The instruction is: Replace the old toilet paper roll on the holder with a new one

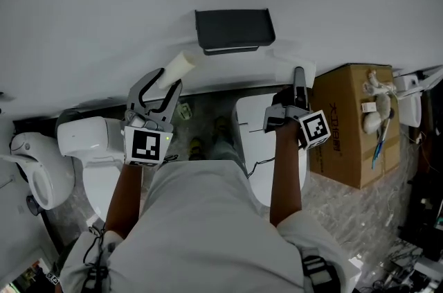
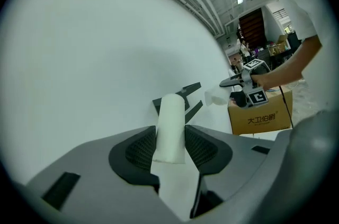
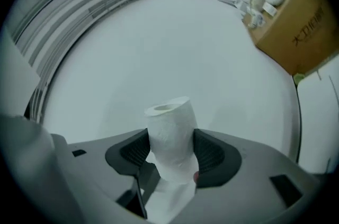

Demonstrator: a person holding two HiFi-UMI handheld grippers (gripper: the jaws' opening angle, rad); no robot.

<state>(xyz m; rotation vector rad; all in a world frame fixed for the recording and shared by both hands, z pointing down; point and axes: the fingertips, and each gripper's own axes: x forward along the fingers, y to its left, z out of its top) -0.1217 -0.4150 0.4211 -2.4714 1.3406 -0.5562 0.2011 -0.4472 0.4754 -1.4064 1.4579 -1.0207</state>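
The empty black holder (image 1: 234, 30) hangs on the white wall, also visible in the left gripper view as the holder (image 2: 178, 99). My left gripper (image 1: 169, 79) is below and left of it, shut on a slim, smooth cream roll (image 1: 178, 67); that roll (image 2: 170, 127) stands between the left gripper's (image 2: 170, 150) pads. My right gripper (image 1: 298, 77) is to the holder's lower right, shut on a white embossed toilet paper roll (image 1: 285, 61). In the right gripper view, the paper roll (image 3: 170, 130) with its hollow centre sits pinched in the right gripper (image 3: 170, 153).
White toilets stand at the left (image 1: 90, 139), far left (image 1: 24, 163) and under my right arm (image 1: 252, 146). A cardboard box (image 1: 353, 122) with small items on top stands to the right. Cables and clutter lie at the lower right.
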